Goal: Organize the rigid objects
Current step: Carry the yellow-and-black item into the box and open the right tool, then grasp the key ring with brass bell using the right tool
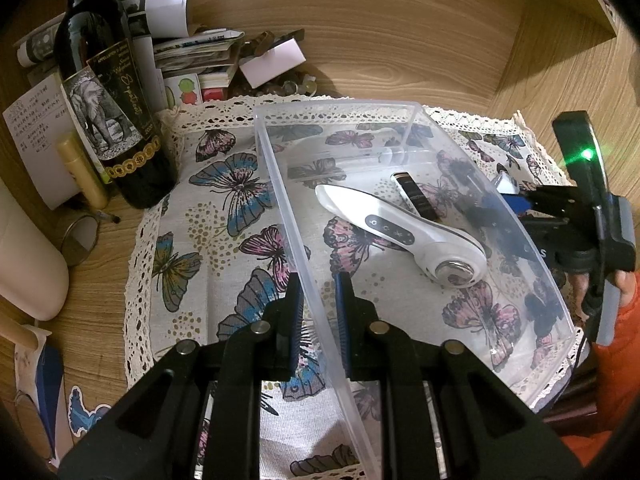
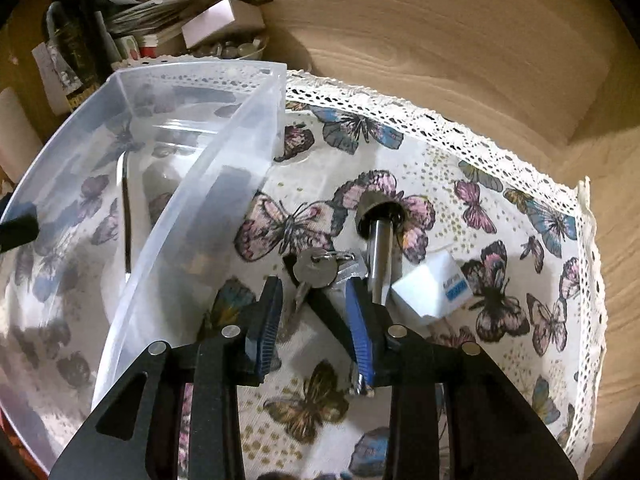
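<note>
The clear plastic bin (image 1: 400, 128) sits on the butterfly cloth (image 1: 224, 208), holding a white handheld device (image 1: 400, 232) and a dark slim stick (image 1: 416, 196). The left gripper (image 1: 318, 300) straddles the bin's near wall, jaws narrow on it. Outside the bin, the right gripper (image 2: 314, 304) hangs with jaws wide around the keys (image 2: 316, 270), beside a metal cylinder (image 2: 380, 252) and a white box (image 2: 432, 288). A wine bottle (image 1: 108, 92) stands just off the cloth.

- I see a wooden table (image 1: 400, 40) carrying a butterfly-print cloth (image 1: 224, 184).
- Left of the cloth, directly on the wood: a wine bottle (image 1: 108, 92), a yellowish tube (image 1: 82, 172) and a handwritten note (image 1: 34, 136).
- Beyond the cloth's far-left corner lies a paper pile (image 1: 192, 48).
</note>
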A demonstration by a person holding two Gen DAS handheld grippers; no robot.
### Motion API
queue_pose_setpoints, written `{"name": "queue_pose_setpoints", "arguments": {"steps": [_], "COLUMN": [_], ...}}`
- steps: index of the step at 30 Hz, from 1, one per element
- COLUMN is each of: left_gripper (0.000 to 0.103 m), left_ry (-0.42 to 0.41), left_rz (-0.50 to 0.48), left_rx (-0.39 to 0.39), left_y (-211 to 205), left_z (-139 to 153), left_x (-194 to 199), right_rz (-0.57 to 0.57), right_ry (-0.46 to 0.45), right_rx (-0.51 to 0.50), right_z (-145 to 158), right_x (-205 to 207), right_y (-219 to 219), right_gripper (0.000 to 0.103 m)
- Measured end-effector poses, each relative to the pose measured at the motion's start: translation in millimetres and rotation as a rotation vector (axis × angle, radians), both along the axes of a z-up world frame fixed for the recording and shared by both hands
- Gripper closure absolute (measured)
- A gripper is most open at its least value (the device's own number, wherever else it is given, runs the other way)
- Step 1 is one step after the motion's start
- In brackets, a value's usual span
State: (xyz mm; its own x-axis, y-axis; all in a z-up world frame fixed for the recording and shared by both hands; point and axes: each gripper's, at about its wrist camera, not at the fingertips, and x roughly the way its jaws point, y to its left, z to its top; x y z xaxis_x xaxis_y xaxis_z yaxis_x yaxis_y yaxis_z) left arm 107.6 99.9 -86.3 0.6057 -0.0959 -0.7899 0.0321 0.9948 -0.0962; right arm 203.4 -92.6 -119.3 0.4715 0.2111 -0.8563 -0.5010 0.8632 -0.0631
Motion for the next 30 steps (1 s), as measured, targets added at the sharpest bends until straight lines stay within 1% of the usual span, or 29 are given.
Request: {"name": "queue_pose_setpoints", "arguments": {"steps": [3,6,7,8,11,13,15,18,23,26,28,30], "left_gripper": [0.087,0.087,0.087,0.087,0.087,0.087,0.087,0.087,0.087,0.087,0.087,0.087], "left_ry": [0.001,0.011,0.012,0.013,0.013,0.014,0.014,0.014,0.013,0.013,0.012,0.011], "left_rz": [0.001,0.003,0.002,0.002,0.002,0.002,0.004,0.002,0.003,0.003,0.003,0.003], "left_rx": [0.000,-0.004,-0.005,-0.006,-0.003,-0.006,-0.005,-0.003,-0.004,-0.005,-0.006,-0.006], "left_y": [0,2,2,2,2,2,2,2,2,2,2,2], "left_z": [-1,-3,-4,-4,-4,-4,-4,-4,-4,-4,-4,-4], "left_x": [1,4,5,5,5,6,6,6,6,6,6,7], "right_rz": [0.002,0.005,0.004,0.001,0.012,0.014,0.021,0.024,0.048,0.082,0.093,0.085], "right_ry": [0.006,0.008,0.025,0.017,0.000,-0.004,-0.014,-0.039,-0.069,-0.068,-0.065,-0.053], "right_rx": [0.010,-0.001,-0.006,-0.002,-0.016,-0.018,-0.006,0.002,0.022,0.023,0.009,-0.009], "right_z": [-1,-4,-8,-10,-9,-9,-5,7,27,38,42,39], "right_x": [6,11,15,17,18,18,17,10,-4,-15,-22,-21], "right_y": [1,4,6,6,9,10,10,11,5,1,-3,-7], "right_gripper": [0.075,0.075,0.074,0.075,0.085,0.087,0.095,0.098,0.098,0.098,0.098,0.098]}}
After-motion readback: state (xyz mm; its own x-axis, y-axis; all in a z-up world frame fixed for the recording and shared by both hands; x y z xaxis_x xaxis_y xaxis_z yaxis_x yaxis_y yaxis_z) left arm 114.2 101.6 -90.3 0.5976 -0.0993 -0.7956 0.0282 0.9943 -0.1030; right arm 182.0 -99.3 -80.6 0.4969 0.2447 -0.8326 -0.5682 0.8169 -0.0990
